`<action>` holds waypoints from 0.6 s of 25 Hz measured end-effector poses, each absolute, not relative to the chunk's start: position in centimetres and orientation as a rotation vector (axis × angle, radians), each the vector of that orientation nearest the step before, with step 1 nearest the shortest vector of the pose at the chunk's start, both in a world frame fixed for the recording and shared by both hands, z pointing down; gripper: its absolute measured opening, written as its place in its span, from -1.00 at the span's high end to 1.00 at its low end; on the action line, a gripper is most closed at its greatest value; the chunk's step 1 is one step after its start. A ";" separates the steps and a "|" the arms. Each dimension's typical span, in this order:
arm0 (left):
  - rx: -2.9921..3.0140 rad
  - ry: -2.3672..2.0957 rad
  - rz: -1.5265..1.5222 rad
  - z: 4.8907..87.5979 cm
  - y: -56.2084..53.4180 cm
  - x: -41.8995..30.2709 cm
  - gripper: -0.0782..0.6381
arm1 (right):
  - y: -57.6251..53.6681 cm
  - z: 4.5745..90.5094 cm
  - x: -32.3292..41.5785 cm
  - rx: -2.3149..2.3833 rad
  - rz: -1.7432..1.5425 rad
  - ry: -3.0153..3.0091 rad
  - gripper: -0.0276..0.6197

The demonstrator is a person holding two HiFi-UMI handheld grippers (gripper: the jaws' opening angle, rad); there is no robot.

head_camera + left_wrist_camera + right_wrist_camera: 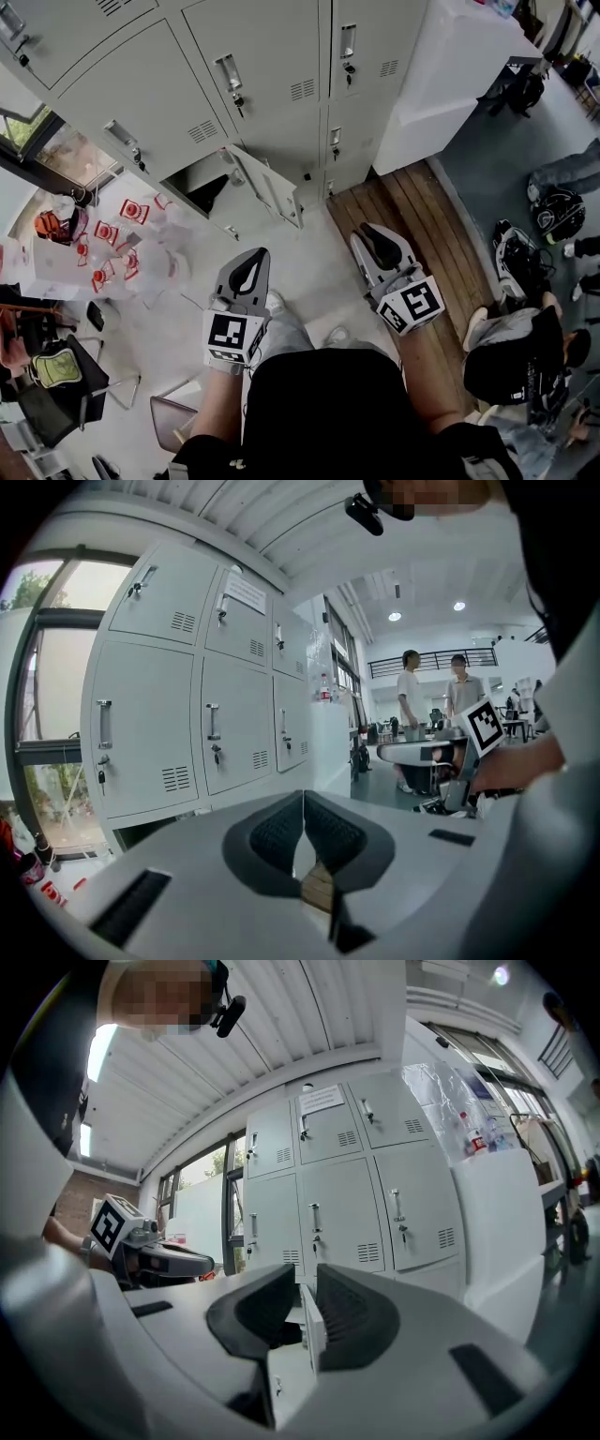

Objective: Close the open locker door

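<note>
The locker door (267,185) is seen swung open in the bottom row of the grey lockers (272,56) — well apart from both grippers. The left gripper (251,259) is held with its jaws pressed together on nothing. The right gripper (377,233) is held with its jaws a narrow slit apart — nothing is pinched.

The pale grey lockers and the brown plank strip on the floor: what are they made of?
The pale grey lockers look like painted sheet metal: smooth matt faces, punched vent slots. The brown plank strip seems wood, showing parallel boards, possibly laminate.
</note>
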State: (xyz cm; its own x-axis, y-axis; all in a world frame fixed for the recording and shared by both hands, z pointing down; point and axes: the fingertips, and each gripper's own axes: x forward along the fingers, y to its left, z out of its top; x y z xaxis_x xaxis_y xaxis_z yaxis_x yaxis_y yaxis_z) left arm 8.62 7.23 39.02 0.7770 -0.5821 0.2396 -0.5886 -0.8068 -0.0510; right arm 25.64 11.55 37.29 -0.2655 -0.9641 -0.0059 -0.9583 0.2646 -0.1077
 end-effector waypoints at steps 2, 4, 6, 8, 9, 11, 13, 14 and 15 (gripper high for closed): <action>2.933 -0.940 0.390 39.4 5.1 7.8 0.72 | 9.7 37.4 25.0 -1.885 -0.133 2.434 0.68; 2.938 -0.912 0.386 39.4 2.8 7.1 0.72 | 7.6 37.6 24.3 -1.913 -0.142 2.426 0.68; 2.945 -0.870 0.391 39.5 0.5 6.3 0.72 | 5.5 37.8 23.6 -1.946 -0.154 2.408 0.68; 2.961 -0.826 0.393 39.6 -1.8 5.6 0.72 | 3.3 37.8 22.8 -1.972 -0.166 2.379 0.68; 2.965 -0.803 0.398 39.7 -3.0 5.2 0.72 | 2.2 37.8 22.3 -1.982 -0.171 2.365 0.68; 2.963 -0.760 0.407 40.2 -5.1 4.3 0.72 | 0.1 37.8 21.4 -2.005 -0.185 2.342 0.68; 2.968 -0.724 0.397 40.6 -6.9 3.6 0.72 | -1.5 38.2 20.6 -2.027 -0.202 2.326 0.68; 2.972 -0.707 0.391 40.7 -7.6 3.4 0.72 | -2.2 38.5 20.4 -2.041 -0.210 2.319 0.68; 2.974 -0.688 0.392 40.9 -8.2 3.2 0.72 | -2.8 38.7 20.3 -2.057 -0.217 2.312 0.68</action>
